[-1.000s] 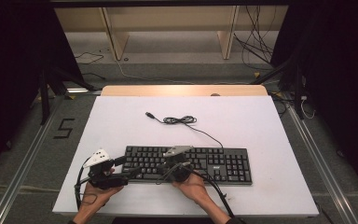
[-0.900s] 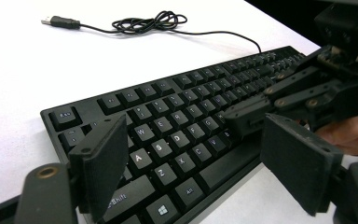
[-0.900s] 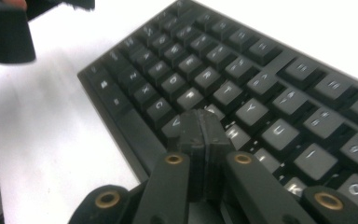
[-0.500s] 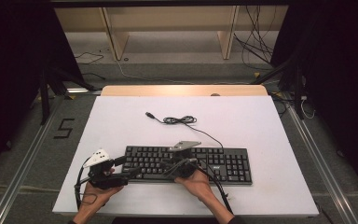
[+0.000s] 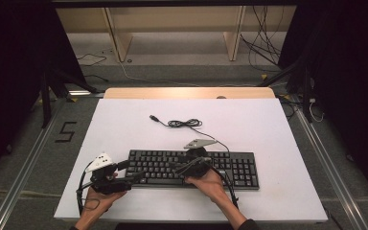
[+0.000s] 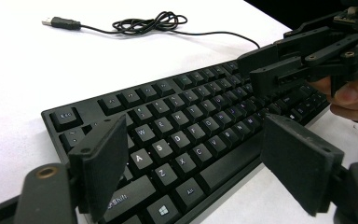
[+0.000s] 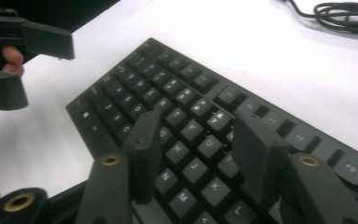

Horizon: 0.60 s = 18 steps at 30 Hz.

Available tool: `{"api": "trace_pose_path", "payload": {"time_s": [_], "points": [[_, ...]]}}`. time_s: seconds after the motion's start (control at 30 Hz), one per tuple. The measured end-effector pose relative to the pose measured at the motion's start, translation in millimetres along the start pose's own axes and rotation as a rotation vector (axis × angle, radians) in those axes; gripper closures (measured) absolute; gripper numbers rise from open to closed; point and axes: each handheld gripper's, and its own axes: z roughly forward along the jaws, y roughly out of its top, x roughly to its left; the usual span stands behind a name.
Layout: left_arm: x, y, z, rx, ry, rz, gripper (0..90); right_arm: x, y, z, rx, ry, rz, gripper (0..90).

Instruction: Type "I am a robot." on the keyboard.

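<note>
A black keyboard (image 5: 230, 167) lies across the near middle of the white table (image 5: 268, 124); its cable (image 5: 184, 123) is coiled behind it with the USB plug lying loose. My left gripper (image 5: 133, 171) is open at the keyboard's left end, its jaws either side of the lower-left keys (image 6: 186, 140) without touching them. Over the middle keys, my right gripper (image 5: 181, 167) points left. Its jaws have just been opening and stand apart above the letter keys (image 7: 191, 140), with nothing between them. The left gripper view shows the right gripper (image 6: 279, 65) ahead.
The coiled cable (image 6: 154, 21) lies on bare white tabletop behind the keyboard. The table's wooden far edge (image 5: 187, 92) borders a floor with loose wires. Dark curtains stand at both sides.
The right gripper has lifted a little and shifted right over the keys, and its jaws have gone from shut to apart. The left gripper has not moved.
</note>
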Motion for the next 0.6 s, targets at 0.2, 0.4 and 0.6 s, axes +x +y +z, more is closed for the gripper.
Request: {"api": "trace_pose_path", "payload": {"time_s": [0.2, 0.4, 0.6], "points": [[-0.1, 0.0, 0.0, -0.001, 0.000, 0.000, 22.9, -5.2, 0.0, -1.8, 0.003, -0.020, 0.005, 53.8], [0.0, 0.0, -0.2, -0.002, 0.001, 0.000, 22.9, -10.3, -1.9, -5.3, 0.002, -0.054, 0.007, 70.1], [0.2, -0.1, 0.1, 0.001, 0.002, 0.003, 22.8, -15.4, -4.4, -8.2, 0.002, -0.080, 0.012, 82.4]]}}
